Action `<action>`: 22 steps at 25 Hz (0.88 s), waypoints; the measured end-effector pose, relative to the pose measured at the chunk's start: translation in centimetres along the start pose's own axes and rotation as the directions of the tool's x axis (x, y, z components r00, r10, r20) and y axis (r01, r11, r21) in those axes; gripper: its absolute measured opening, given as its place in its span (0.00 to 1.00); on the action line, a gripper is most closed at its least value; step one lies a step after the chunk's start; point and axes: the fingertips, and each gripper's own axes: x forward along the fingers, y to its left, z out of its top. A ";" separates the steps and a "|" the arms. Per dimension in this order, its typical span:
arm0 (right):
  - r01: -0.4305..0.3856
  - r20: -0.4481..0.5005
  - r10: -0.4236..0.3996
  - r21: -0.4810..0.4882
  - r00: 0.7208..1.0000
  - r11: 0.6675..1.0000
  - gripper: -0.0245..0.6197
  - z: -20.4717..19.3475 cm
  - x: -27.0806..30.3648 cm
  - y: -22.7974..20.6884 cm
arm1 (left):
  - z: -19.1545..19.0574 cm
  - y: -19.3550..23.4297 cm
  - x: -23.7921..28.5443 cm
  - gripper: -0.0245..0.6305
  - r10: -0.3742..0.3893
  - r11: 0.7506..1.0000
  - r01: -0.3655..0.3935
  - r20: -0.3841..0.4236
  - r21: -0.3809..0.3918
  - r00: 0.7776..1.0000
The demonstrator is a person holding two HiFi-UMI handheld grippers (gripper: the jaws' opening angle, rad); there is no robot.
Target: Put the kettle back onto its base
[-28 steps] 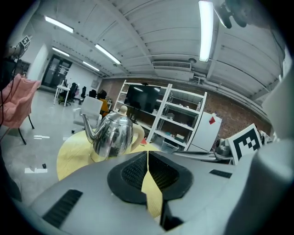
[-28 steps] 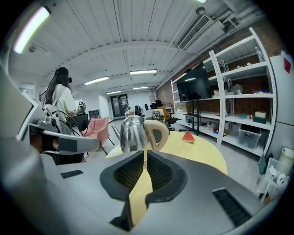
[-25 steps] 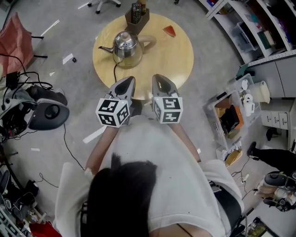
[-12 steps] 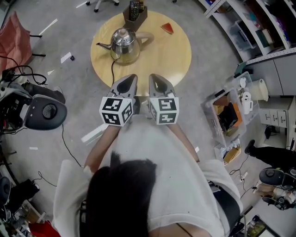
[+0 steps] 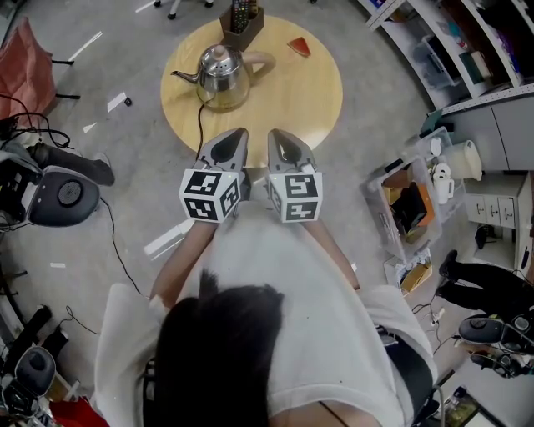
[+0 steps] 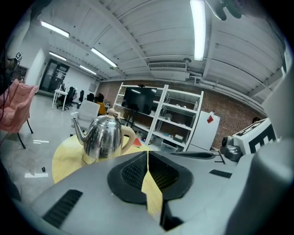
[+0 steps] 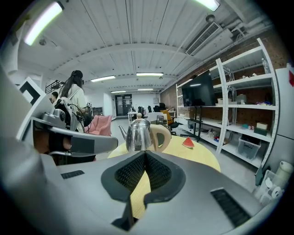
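Note:
A steel kettle with a cream handle stands on its round base at the far left of a round wooden table. Its spout points left. Both grippers hover side by side over the table's near edge, well short of the kettle. The left gripper is shut with nothing in it, and so is the right gripper. In the left gripper view the kettle stands beyond the closed left gripper. The right gripper view shows the kettle straight ahead of the right gripper.
A brown box with remotes and a watermelon slice lie at the table's far side. A black cable drops from the base. A black machine sits on the floor at left, a full crate and shelves at right.
The table and kettle have drifted up and a little left in the head view. Both grippers stay side by side at the table's near edge.

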 end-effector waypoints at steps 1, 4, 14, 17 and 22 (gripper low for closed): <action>0.000 0.000 0.000 -0.004 1.000 1.000 0.08 0.0 0.0 0.0 | 0.0 0.0 0.0 0.08 0.002 1.000 -0.002 0.001 -0.002 1.000; -0.001 0.005 0.001 -0.010 1.000 1.000 0.08 0.1 -0.2 0.1 | 0.0 0.1 -0.1 0.08 0.008 1.000 -0.008 0.001 -0.007 1.000; -0.014 0.011 0.014 -0.026 1.000 1.000 0.08 0.2 -0.4 0.7 | 0.1 0.0 -0.4 0.08 0.007 1.000 -0.007 0.010 0.001 1.000; -0.013 0.013 0.014 -0.028 1.000 1.000 0.08 0.4 -0.6 0.9 | 0.3 0.0 -0.6 0.08 0.009 1.000 -0.009 0.010 0.000 1.000; -0.017 0.016 0.017 -0.029 1.000 0.999 0.08 0.1 -0.4 1.2 | 0.0 0.4 -0.6 0.08 0.009 1.000 -0.009 0.014 -0.007 1.000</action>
